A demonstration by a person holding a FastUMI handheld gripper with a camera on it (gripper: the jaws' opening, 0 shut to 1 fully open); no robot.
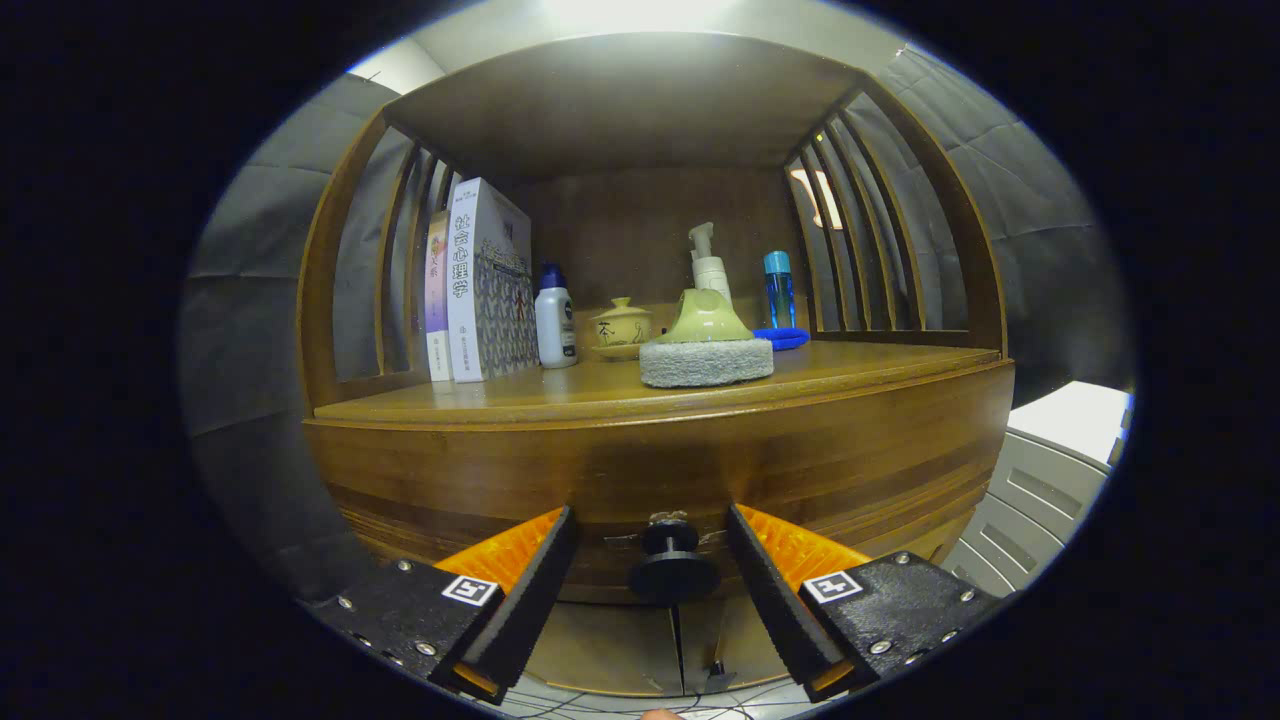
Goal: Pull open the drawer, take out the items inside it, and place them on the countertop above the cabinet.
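Observation:
A brown wooden cabinet fills the scene, its drawer front point(660, 470) shut flush below the countertop point(560, 395). A round black knob point(672, 567) sticks out of the drawer front. My gripper point(651, 525) is open, its two black pads with orange backs flanking the knob without touching it. The left fingertip point(558, 530) and the right fingertip point(745, 525) reach almost to the drawer face. What lies inside the drawer is hidden.
On the countertop stand two books point(478, 285), a white bottle with a blue cap point(555, 320), a small lidded cup point(621, 327), a green-handled scrub sponge point(706, 350), a pump bottle point(708, 265) and a blue bottle point(779, 290). A shelf roof hangs above. A grey-white unit point(1050, 480) stands right of the cabinet.

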